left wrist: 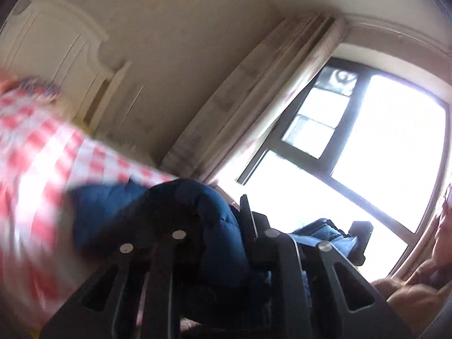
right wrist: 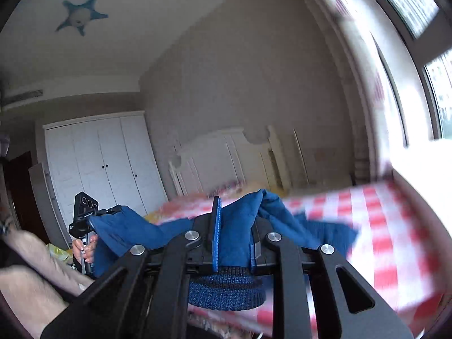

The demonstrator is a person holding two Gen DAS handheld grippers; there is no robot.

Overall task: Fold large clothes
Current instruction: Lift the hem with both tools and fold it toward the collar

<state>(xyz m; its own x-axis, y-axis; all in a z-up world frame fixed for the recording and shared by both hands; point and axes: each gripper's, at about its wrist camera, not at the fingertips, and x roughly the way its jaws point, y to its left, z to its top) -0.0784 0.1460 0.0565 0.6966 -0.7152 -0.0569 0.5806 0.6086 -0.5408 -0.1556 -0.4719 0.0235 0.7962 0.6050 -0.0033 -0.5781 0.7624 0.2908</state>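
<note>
A dark blue padded garment (right wrist: pixel 158 231) hangs lifted over the bed, stretched between both grippers. In the right wrist view my right gripper (right wrist: pixel 234 226) is shut on a bunch of its fabric, and the garment's knitted blue hem (right wrist: pixel 226 293) hangs just below the jaws. To the left, a hand holds my left gripper (right wrist: pixel 84 217) at the garment's other end. In the left wrist view my left gripper (left wrist: pixel 212 206) is shut on the blue garment (left wrist: pixel 197 220), which bulges over and hides the left finger. The right gripper (left wrist: pixel 358 234) shows farther right, with blue cloth in it.
A bed with a red-and-white checked cover (right wrist: pixel 381 240) lies below, its white headboard (right wrist: pixel 226 152) against the wall. A white wardrobe (right wrist: pixel 99 155) stands at the left. A bright window (left wrist: pixel 381 147) with a curtain (left wrist: pixel 254 99) is on the right. A person's bare forearm (right wrist: pixel 34 276) is at lower left.
</note>
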